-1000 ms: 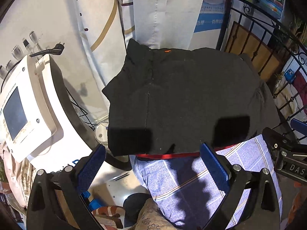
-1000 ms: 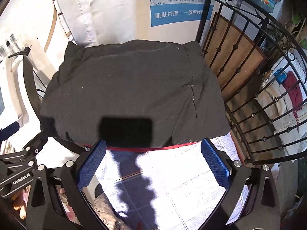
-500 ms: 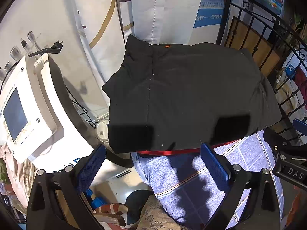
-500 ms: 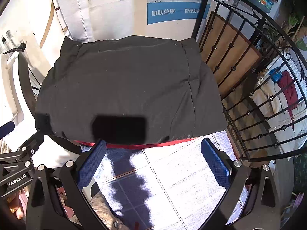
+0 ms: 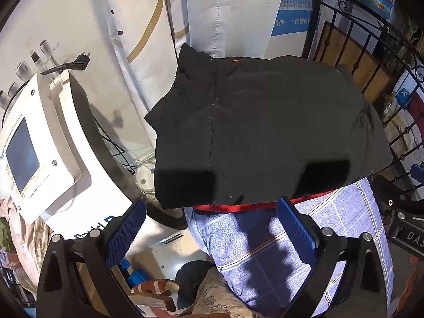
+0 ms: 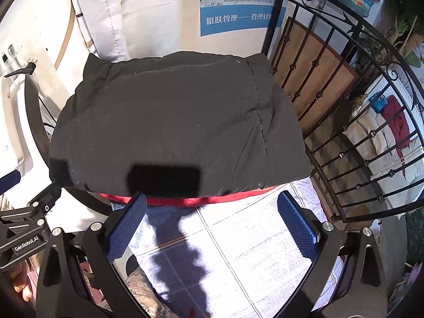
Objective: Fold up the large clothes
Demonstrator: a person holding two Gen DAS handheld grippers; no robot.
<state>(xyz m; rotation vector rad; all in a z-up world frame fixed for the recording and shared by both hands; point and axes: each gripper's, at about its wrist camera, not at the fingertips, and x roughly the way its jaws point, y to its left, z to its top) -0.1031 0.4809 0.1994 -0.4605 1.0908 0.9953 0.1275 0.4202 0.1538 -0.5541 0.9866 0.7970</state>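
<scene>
Left wrist view: the left gripper has its jaws spread wide with nothing between them, its blue pads just short of the near edge of the black garment. The garment lies folded into a thick rectangle on the far part of a surface covered by a blue checked cloth. A red edge shows under the garment's near edge. Its left side overhangs the surface's left edge. To the left stands a white machine with a screen. A black iron railing runs along the right side. The right gripper's body shows at the right edge of the view.

Right wrist view: the right gripper is likewise wide open and empty, poised over the cloth, which is brightly sunlit here. The garment fills the far half of the surface, its far edge against a white hanging sheet and a blue poster. The railing stands just beside the garment's right edge. The left gripper's body is at the left edge of the view.
</scene>
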